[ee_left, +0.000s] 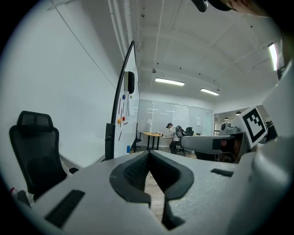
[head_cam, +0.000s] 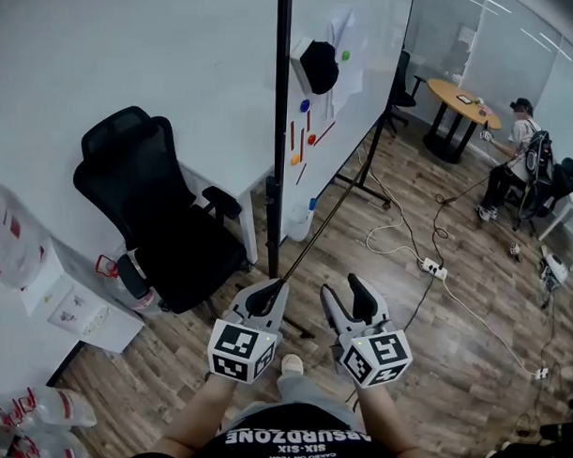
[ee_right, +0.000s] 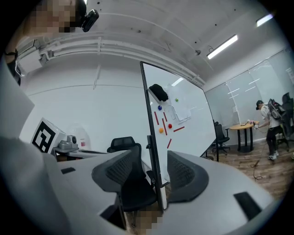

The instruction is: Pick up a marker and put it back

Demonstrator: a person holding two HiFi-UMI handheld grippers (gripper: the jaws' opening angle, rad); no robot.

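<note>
Head view looks steeply down on left gripper [head_cam: 264, 294] and right gripper [head_cam: 345, 291], near; each gripper view faces level along its jaws. All share whiteboard [head_cam: 381, 76] and black chair [head_cam: 155, 219]

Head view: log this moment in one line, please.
left claw: shut, empty | right claw: open, empty | markers: on whiteboard | task: no marker picked up yet

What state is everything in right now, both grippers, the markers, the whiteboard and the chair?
Left gripper, jaws together, holding nothing.
Right gripper, jaws apart, holding nothing.
Whiteboard, standing upright.
Red markers, stuck on the whiteboard, untouched.
Office chair, upright, unoccupied.
</note>
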